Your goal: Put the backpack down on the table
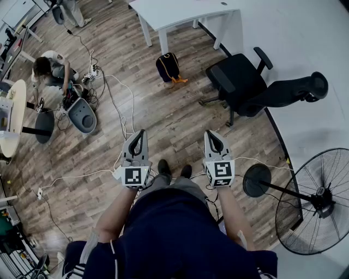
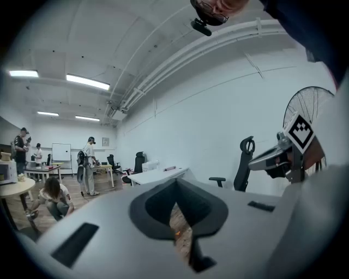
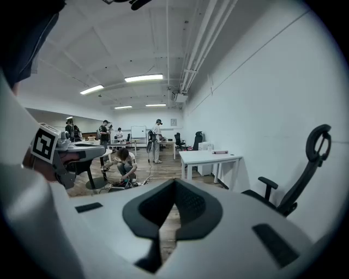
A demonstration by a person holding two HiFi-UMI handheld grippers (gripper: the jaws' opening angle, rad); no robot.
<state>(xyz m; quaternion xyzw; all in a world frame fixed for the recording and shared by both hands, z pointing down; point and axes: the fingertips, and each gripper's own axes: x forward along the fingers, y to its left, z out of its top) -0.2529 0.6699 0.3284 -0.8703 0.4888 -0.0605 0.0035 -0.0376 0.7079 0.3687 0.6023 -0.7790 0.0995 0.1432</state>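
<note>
Between the jaws of my left gripper (image 1: 142, 133): nothing. I read them as clenched tip to tip, with only floor showing through the padded hollow behind the tips.
Right gripper (image 1: 209, 134): clenched on nothing too, tips together, held alongside the left one in front of the wearer's body.
Under both grippers: wood-plank floor (image 1: 174, 117), with the wearer's dark shoes (image 1: 164, 168) between the gripper bases.
Backpack (image 1: 168, 67): well ahead of both grippers, about midway between their lines. It is dark with orange trim and sits on the floor just beside a table leg, not on the tabletop.
Table (image 1: 180, 11): white, farther ahead, past the backpack.
Office chair (image 1: 240, 82): black, ahead and to the right of the right gripper.
Fan (image 1: 319, 199): standing well off to the right gripper's right.
Far left of the left gripper: a person (image 1: 52, 68) crouches among floor cables.
</note>
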